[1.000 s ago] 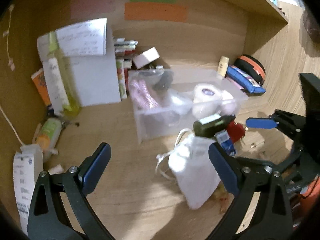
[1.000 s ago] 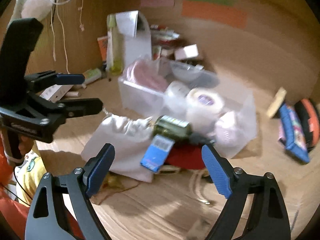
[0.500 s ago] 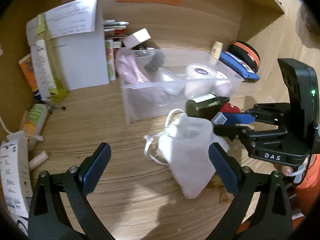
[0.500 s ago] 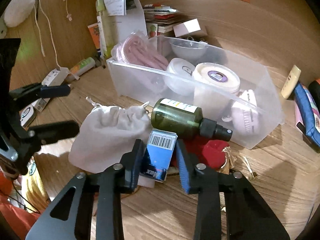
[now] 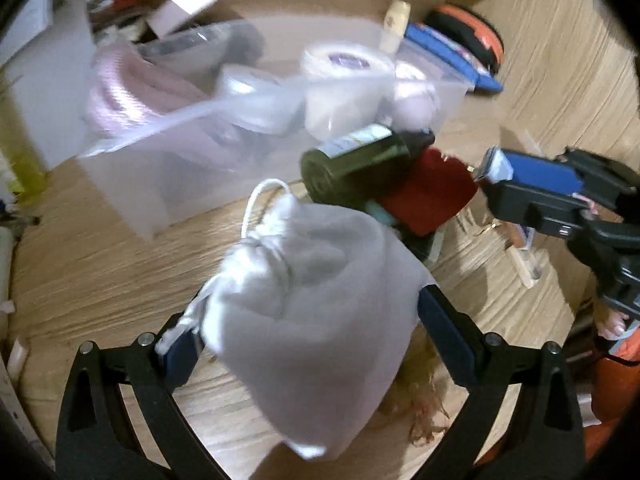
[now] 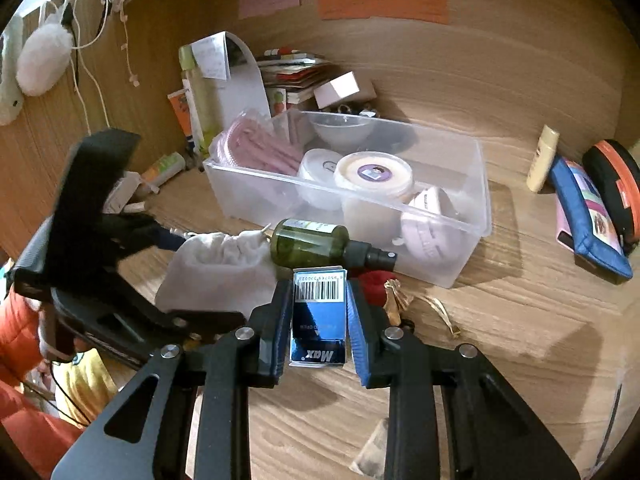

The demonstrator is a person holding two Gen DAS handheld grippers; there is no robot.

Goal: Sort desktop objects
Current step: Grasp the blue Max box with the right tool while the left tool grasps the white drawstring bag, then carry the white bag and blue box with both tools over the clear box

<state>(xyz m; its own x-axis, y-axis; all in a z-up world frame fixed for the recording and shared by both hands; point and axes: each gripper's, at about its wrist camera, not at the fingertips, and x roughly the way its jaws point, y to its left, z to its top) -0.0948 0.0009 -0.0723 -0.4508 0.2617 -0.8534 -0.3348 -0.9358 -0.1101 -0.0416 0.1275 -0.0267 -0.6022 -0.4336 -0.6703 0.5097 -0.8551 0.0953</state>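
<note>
The right gripper [image 6: 318,320] is clamped tight on the small blue box [image 6: 319,312], barcode end up, just at six o'clock of the green spray bottle [image 6: 310,245]. The left gripper [image 5: 304,328] straddles the white drawstring pouch [image 5: 308,300], jaws wide; the blur leaves it unclear whether the pads touch the cloth, so I call it open.

The risk, as I judge it: the bottle leans on the pouch and the red item [image 5: 432,190], so lifting the pouch could roll the bottle off. The soft cloth may also slip or bunch when the jaws close.

The right wrist view shows the clear bin [image 6: 476,184] sharply at twelve o'clock, with tubs inside; the left view blurs it. Only the left view shows the pouch's cord [image 5: 260,196].
</note>
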